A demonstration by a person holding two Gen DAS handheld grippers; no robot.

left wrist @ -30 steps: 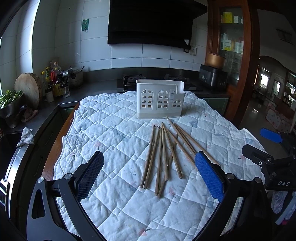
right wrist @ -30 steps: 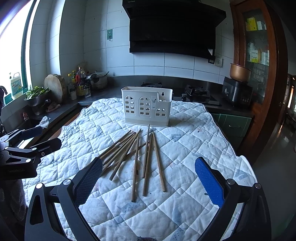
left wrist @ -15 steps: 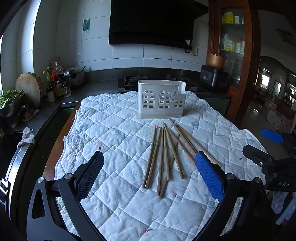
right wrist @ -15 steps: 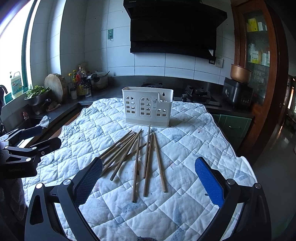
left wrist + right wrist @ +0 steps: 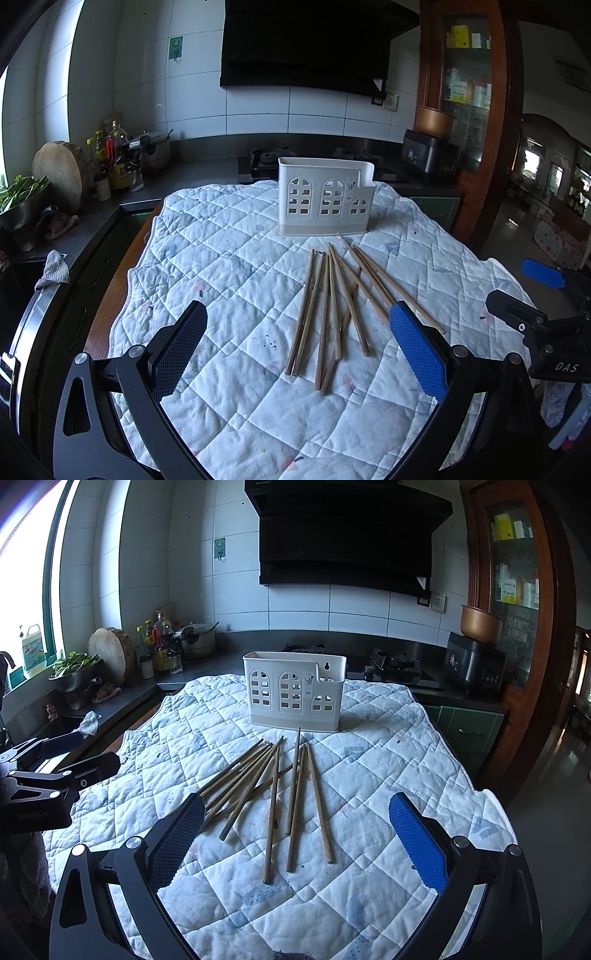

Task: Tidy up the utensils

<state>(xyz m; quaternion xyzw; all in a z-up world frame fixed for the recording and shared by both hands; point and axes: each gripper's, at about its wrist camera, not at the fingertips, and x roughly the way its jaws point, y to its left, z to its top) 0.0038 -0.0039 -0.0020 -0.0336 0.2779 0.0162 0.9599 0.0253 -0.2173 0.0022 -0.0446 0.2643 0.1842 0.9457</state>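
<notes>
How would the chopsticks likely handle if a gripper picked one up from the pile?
The chopsticks look thin and rigid, so probably stiff and light. They overlap in a loose fan on the quilted cloth, so lifting one may drag neighbours. The soft cloth likely limits rolling.

The left gripper point(image 5: 297, 347) hangs wide open above a quilted cloth point(image 5: 229, 266). Wooden chopsticks point(image 5: 334, 306) lie fanned between its pads, with a white utensil holder point(image 5: 325, 201) standing at twelve o'clock beyond them.
</notes>
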